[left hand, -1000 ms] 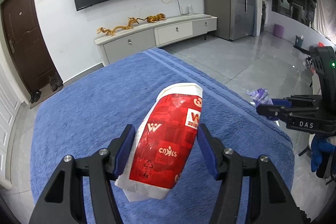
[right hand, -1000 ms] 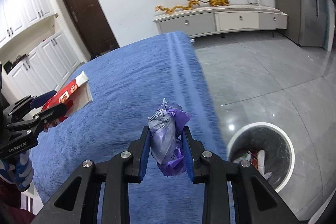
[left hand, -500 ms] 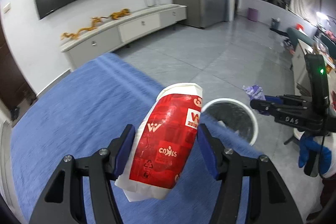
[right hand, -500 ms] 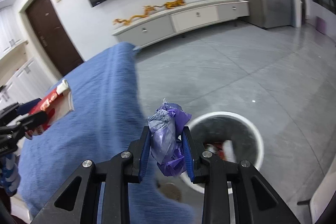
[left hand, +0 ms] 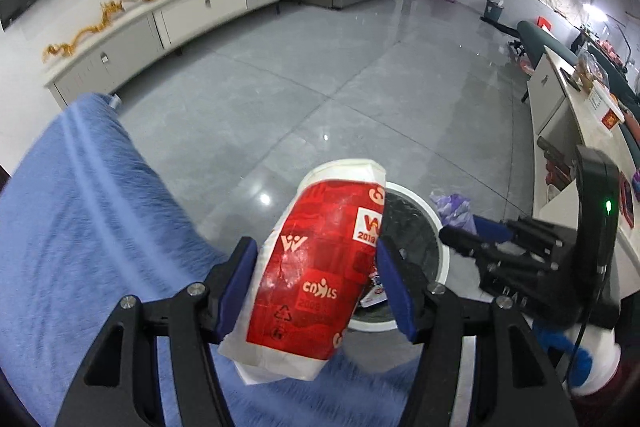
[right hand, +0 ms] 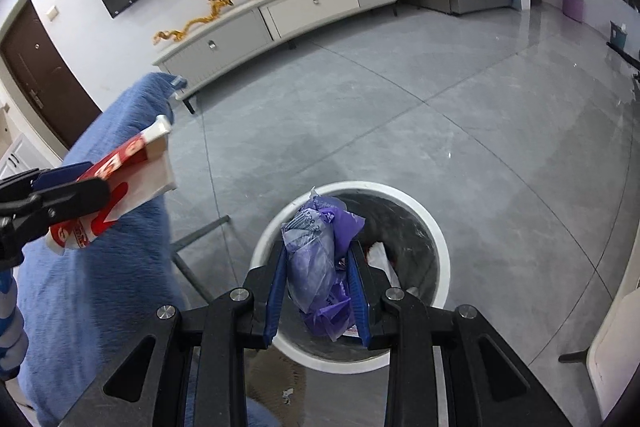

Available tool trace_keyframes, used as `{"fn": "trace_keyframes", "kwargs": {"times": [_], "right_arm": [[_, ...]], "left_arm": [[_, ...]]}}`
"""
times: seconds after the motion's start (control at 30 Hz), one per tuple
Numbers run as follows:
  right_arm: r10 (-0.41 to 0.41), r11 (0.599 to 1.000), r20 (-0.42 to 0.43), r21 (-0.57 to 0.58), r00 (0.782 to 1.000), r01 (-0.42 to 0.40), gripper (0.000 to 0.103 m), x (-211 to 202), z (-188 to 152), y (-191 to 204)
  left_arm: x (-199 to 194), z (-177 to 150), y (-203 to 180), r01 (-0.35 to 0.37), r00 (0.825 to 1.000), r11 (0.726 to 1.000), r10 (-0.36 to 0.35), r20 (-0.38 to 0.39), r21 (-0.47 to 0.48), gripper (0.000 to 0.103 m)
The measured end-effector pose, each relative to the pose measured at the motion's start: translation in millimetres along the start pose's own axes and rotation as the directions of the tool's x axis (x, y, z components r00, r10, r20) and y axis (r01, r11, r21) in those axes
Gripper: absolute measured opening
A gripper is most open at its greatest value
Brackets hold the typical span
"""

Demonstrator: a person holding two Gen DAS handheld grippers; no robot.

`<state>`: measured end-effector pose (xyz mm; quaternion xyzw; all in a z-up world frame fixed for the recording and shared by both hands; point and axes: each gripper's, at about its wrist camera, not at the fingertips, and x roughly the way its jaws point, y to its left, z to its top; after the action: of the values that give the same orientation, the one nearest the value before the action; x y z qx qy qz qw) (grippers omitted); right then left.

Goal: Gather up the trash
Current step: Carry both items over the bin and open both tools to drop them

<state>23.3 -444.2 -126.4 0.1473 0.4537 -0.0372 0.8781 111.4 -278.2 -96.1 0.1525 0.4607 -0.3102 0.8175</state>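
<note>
Left tongs (left hand: 316, 279): my pads clamp the red-and-white paper carton (left hand: 316, 267), near the blue-cloth table's edge (left hand: 80, 227).
Right tongs (right hand: 318, 291): closed on the crumpled purple plastic bag (right hand: 316, 259), above the round white-rimmed bin (right hand: 438, 239).
</note>
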Motion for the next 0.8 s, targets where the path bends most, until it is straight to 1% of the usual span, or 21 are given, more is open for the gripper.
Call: {"fn": "trace_keyframes", "kwargs": {"times": [0.1,0.17,0.33,0.43,0.53,0.6,0.73,0.8], "right_arm": [[-0.014,1.0,-0.022,0.005,1.0,0.014,0.029,13,0,-8],[-0.021,1.0,-0.034,0.011,0.999,0.022,0.029,20,0,-12],[-0.036,0.999,-0.06,0.012,0.998,0.036,0.029,35,-2,-18],[-0.052,0.999,-0.074,0.01,0.996,0.053,0.029,40,-4,-19],[-0.059,0.998,-0.081,0.01,0.995,0.06,0.036,42,-5,-20],[-0.072,0.997,-0.084,0.014,0.994,0.073,0.043,42,-7,-22],[-0.072,0.997,-0.061,0.028,0.996,0.074,0.044,30,-8,-22],[-0.072,0.997,-0.044,0.029,0.996,0.073,0.044,21,-6,-18]], "left_arm": [[16,6,-4,0.005,1.0,1.0,-0.006,-0.014,-0.009,0.059],[26,12,-5,0.031,0.999,0.999,-0.031,-0.029,-0.031,0.059],[41,19,-13,0.047,0.998,0.998,-0.049,-0.038,-0.048,0.059],[47,22,-12,0.092,0.995,0.993,-0.095,-0.036,-0.079,0.059],[42,20,-6,0.125,0.991,0.987,-0.128,-0.026,-0.104,0.059],[35,18,-3,0.119,0.992,0.987,-0.121,-0.017,-0.105,0.06],[16,12,3,0.092,0.996,0.989,-0.09,0.02,-0.119,0.06],[3,6,7,0.062,0.997,0.99,-0.057,0.045,-0.123,0.06]]}}
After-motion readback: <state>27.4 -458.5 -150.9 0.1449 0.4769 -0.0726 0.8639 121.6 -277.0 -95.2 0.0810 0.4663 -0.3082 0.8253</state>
